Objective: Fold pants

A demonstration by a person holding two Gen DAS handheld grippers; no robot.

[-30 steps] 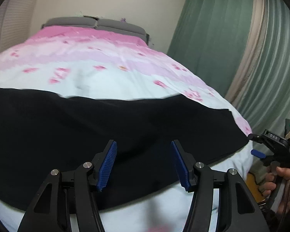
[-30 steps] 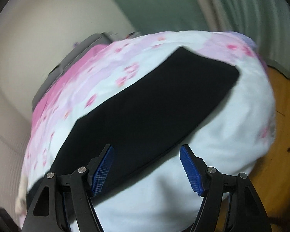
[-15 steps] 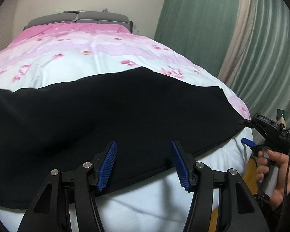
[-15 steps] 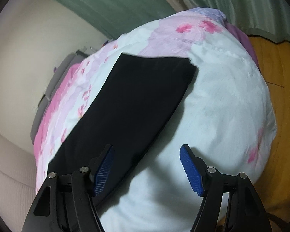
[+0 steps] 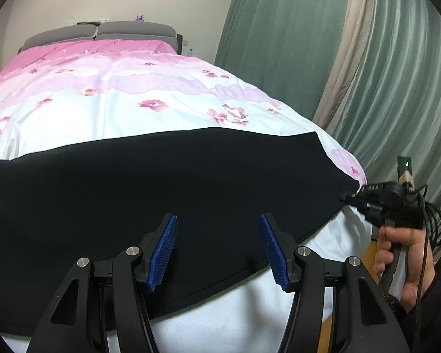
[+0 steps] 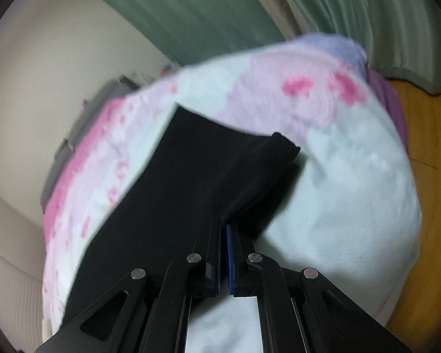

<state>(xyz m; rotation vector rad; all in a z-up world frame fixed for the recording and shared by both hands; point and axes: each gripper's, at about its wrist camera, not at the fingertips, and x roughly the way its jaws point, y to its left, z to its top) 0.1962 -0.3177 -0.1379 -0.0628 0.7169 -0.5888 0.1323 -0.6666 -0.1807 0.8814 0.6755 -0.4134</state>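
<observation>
The black pants [image 5: 167,194] lie flat across the near end of the bed, stretching left to right. My left gripper [image 5: 217,241] is open and empty, hovering over the pants' near edge. My right gripper [image 6: 224,229] is shut on the near edge of the pants [image 6: 197,176] close to their right end, and the cloth is raised into a ridge there. In the left wrist view the right gripper [image 5: 348,196] is at the pants' far right corner, held by a hand.
The bed has a pink and white floral duvet [image 5: 126,97] and a grey headboard [image 5: 103,33]. Green and beige curtains [image 5: 367,67] hang to the right. Wooden floor [image 6: 426,153] lies beyond the bed's right edge.
My right gripper has moved in to the pants' right end and closed on the cloth, lifting a ridge. My left gripper has stayed open and shifted slightly over the near edge.
</observation>
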